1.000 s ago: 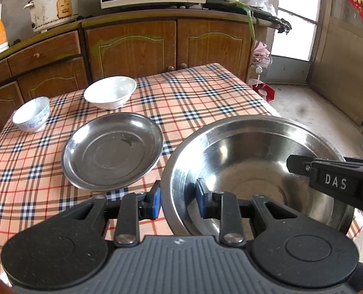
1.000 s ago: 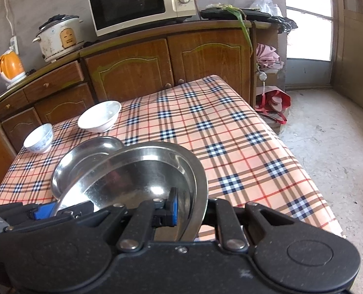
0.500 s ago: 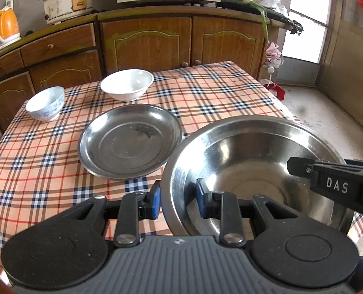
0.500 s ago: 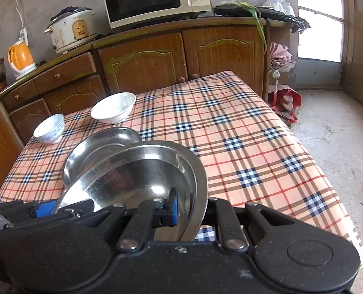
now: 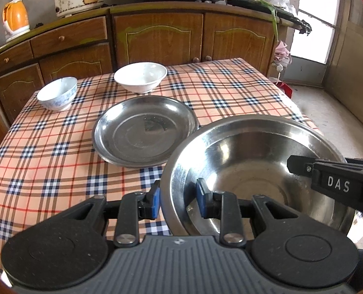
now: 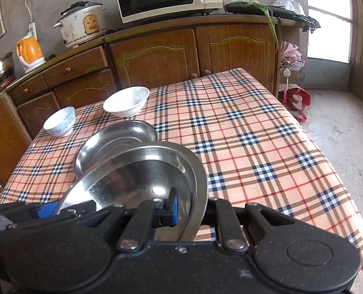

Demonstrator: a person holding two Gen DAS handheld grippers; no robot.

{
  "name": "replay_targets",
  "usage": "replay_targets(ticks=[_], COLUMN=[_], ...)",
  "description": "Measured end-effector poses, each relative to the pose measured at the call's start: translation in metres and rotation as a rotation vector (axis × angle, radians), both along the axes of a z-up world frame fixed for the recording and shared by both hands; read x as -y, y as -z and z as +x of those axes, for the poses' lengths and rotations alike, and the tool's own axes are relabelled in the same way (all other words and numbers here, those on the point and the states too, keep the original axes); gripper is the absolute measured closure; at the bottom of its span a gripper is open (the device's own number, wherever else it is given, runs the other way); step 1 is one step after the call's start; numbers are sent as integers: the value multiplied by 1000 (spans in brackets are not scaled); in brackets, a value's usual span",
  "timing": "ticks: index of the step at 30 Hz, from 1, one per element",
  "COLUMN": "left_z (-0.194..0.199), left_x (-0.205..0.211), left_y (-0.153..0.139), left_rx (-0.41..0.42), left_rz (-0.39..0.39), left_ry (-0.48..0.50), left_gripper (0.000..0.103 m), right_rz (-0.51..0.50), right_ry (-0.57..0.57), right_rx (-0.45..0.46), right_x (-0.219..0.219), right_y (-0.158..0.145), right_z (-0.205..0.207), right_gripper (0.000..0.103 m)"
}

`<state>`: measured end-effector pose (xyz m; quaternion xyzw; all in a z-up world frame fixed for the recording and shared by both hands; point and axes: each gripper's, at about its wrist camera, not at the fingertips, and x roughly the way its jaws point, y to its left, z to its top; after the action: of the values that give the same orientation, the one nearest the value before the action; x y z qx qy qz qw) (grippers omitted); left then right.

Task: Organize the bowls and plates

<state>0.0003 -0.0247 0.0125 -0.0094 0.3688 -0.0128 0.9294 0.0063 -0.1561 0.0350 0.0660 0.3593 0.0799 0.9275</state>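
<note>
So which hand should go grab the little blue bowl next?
Probably left. Both grippers grip the steel basin, but the blue bowl sits on the left gripper side.

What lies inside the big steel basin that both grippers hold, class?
The big steel basin holds nothing loose; only two gripper fingers reach in over its rim. The near bottom is hidden by the left gripper.

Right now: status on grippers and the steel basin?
Left gripper and right gripper both clamped on steel basin rim, opposite sides. Steel plate just beyond it. Two white bowls further back, clear.
</note>
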Motion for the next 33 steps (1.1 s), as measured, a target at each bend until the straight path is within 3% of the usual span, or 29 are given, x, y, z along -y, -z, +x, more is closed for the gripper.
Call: replay_targets(ticks=[33], left_z=[-33], left_x=[-71], left_y=[14], left_rx=[-54], left_rz=[-44], left_ry=[-97], left_gripper=[74], right_rz=[-1], right_ry=[-157], right_rx=[-18], right_x=[-72], right_y=[13], right_z=[-28], right_gripper=[87])
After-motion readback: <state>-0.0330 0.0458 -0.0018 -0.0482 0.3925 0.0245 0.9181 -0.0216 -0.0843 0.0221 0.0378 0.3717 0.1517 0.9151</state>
